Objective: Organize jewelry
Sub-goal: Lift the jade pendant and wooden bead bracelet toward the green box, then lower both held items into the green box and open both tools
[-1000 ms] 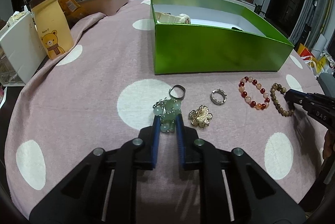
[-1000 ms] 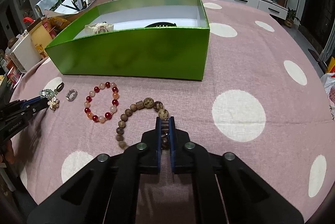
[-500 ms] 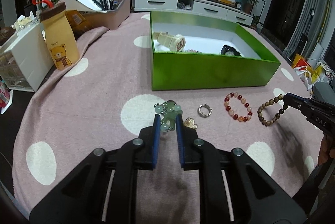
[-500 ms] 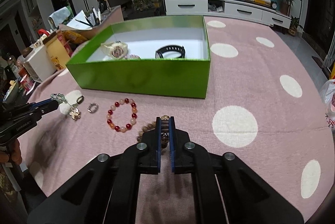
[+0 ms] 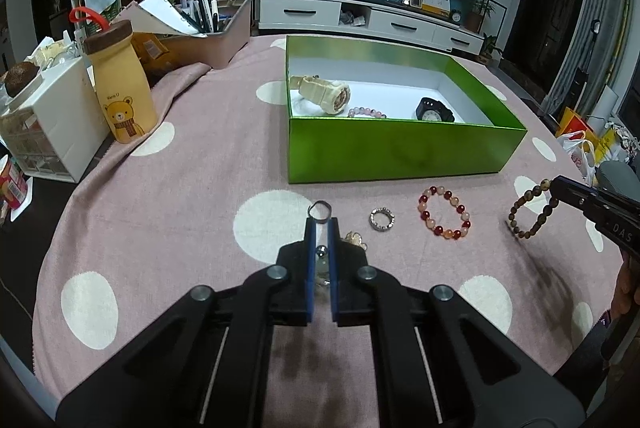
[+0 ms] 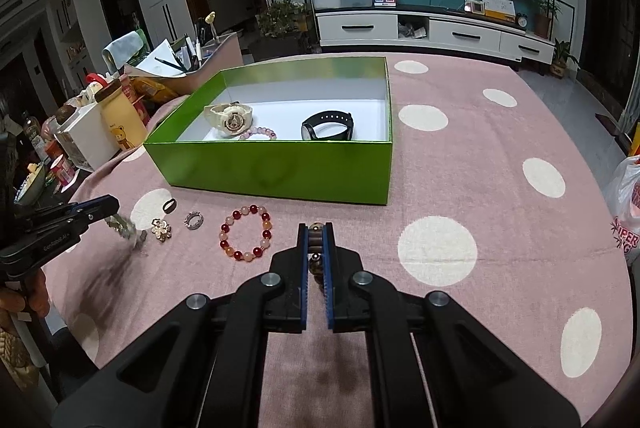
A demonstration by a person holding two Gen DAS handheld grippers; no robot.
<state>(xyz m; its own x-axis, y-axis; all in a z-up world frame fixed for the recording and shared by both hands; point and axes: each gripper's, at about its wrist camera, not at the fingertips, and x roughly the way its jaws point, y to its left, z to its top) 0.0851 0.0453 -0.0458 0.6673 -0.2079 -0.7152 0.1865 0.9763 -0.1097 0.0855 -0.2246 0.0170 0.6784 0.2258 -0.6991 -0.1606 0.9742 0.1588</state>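
A green box (image 5: 400,152) (image 6: 272,172) holds a cream watch (image 5: 322,94), a pink bead bracelet (image 6: 258,133) and a black watch (image 6: 328,126). My left gripper (image 5: 320,224) is shut on a green bead piece that hangs below it (image 6: 126,228), lifted above the cloth. My right gripper (image 6: 316,228) is shut on a brown wooden bead bracelet (image 5: 532,214), also lifted. On the cloth lie a red bead bracelet (image 5: 444,218) (image 6: 246,236), a silver ring (image 5: 382,219), a gold flower brooch (image 6: 161,229) and a dark ring (image 6: 169,206).
The round table has a pink cloth with white dots (image 5: 200,168). At its left stand a yellow bear bottle (image 5: 122,96), a white drawer unit (image 5: 48,124) and a pen tray (image 5: 208,36). A plastic bag (image 6: 628,204) lies off the right edge.
Both grippers have risen from the cloth with their jewelry: the left lifted the green bead piece, the right lifted the brown bracelet. More of the box interior shows.
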